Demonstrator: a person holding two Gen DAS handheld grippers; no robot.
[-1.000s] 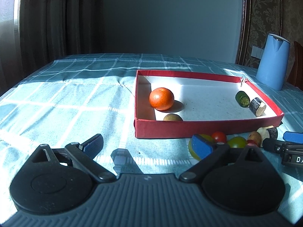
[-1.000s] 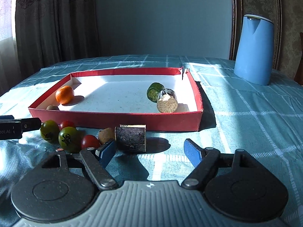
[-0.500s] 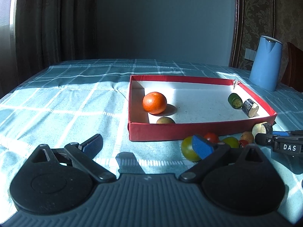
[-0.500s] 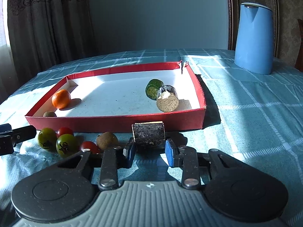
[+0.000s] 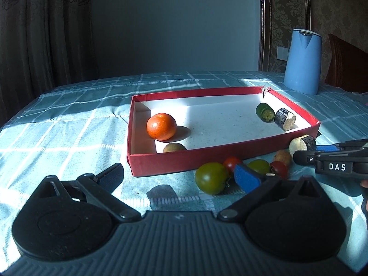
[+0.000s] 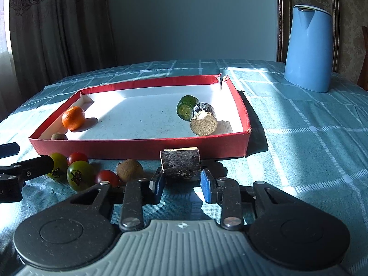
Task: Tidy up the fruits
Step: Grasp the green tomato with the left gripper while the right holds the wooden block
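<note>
Right gripper (image 6: 181,185) clamped on the dark-barked cut cylinder chunk (image 6: 180,166) at lower centre of frame, just outside the red cardboard tray (image 6: 142,148) – grip across its flat ends, likely for lifting over the wall. Left gripper (image 5: 177,176) spread, empty, beside the green tomato (image 5: 211,178).

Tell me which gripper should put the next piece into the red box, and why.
Right. The right gripper is already shut on the dark cane piece just in front of the red box. The left gripper is open and holds nothing, with the tomatoes beside its right finger.
</note>
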